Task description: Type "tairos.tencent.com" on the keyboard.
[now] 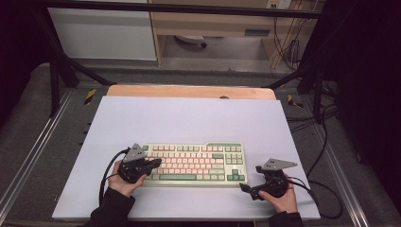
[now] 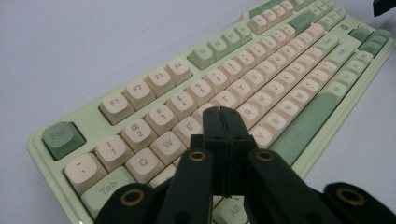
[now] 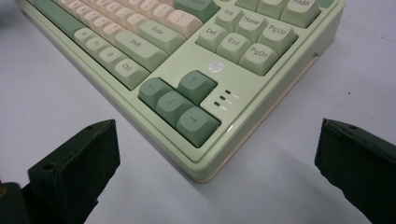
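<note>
A pale green keyboard (image 1: pixel 194 164) with cream and green keys lies on the white mat, near its front edge. My left gripper (image 1: pixel 158 162) is shut with nothing between its jaws. It reaches in from the left over the keyboard's left end. In the left gripper view the closed tips (image 2: pixel 223 113) hover just above the letter keys of the keyboard (image 2: pixel 280 60), near E, R and T; whether they touch a key I cannot tell. My right gripper (image 1: pixel 250 178) stands open by the keyboard's front right corner. Its jaws (image 3: pixel 215 128) frame the arrow keys (image 3: pixel 180 102) without touching the keyboard (image 3: pixel 187 46).
The white mat (image 1: pixel 189 118) covers a wooden table (image 1: pixel 189 91). Black frame bars (image 1: pixel 56 75) stand at the back left and right. Cables (image 1: pixel 326 189) trail off the mat's right side. A cable (image 1: pixel 106 172) loops from the left gripper.
</note>
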### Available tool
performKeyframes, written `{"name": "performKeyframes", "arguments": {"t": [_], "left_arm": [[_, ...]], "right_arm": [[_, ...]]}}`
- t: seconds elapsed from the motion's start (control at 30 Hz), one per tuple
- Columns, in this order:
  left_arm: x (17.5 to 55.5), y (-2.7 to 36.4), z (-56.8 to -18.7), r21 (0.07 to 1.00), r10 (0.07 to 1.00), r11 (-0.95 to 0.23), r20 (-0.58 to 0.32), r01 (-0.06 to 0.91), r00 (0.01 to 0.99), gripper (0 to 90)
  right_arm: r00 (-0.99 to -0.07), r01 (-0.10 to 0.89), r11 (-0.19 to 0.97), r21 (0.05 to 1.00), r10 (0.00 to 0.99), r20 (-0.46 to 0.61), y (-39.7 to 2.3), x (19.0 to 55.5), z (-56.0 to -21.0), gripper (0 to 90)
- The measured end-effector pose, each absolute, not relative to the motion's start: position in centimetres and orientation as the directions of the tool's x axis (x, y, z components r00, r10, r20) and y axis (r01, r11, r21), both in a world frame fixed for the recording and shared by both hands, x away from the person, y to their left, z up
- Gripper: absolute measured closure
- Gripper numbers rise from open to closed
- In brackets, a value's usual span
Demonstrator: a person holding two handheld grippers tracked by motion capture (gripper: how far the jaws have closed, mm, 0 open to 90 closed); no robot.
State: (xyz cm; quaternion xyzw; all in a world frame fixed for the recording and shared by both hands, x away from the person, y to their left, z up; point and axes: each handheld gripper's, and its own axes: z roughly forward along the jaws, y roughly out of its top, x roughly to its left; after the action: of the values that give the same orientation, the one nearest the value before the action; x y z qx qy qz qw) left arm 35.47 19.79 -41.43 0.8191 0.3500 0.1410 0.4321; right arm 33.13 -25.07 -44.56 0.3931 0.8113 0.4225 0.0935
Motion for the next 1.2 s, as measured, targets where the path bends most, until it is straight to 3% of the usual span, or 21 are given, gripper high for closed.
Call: {"name": "performKeyframes", "arguments": {"t": [1.2], "left_arm": [[36.0,21.0,-42.9,0.769,0.728,-0.413,-0.043,0.488,0.684,90.0]], "right_arm": [[-0.677,0.552,0.337,0.762,0.715,0.174,-25.1,33.1,-44.6,0.5]]}}
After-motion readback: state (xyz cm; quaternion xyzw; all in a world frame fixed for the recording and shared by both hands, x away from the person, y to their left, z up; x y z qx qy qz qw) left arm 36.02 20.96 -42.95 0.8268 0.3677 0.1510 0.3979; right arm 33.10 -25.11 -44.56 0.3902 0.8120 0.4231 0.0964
